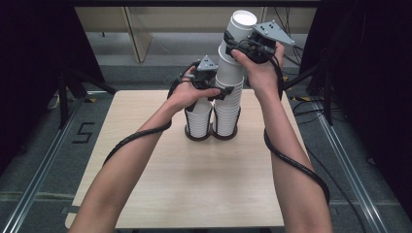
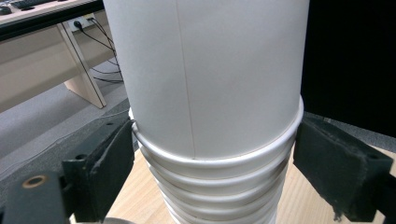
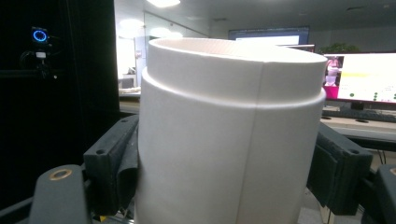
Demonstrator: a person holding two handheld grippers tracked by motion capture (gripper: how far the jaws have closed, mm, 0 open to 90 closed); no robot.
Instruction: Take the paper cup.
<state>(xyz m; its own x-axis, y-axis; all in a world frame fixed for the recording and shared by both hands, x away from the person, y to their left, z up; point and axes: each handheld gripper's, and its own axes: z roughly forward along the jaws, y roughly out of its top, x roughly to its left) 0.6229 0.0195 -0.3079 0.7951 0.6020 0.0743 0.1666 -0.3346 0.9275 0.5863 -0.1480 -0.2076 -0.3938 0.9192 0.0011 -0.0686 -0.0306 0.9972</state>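
Two stacks of upside-down white paper cups stand side by side on the table. The short stack point(image 1: 198, 121) is on the left and the tall stack point(image 1: 227, 109) on the right. My left gripper point(image 1: 224, 92) is shut on the tall stack point(image 2: 210, 186) at mid-height, its jaws pressing on the rolled rims. The top cups point(image 1: 237, 34) lean to the right, away from the column below. My right gripper point(image 1: 238, 46) is shut on that top cup point(image 3: 229, 140), with one jaw on each side of its wall.
Both stacks sit in dark ring bases point(image 1: 199, 138) near the far middle of the light wooden table point(image 1: 194, 184). Black cables trail from both grippers along the forearms. Dark curtains and stands flank the table, with desks behind.
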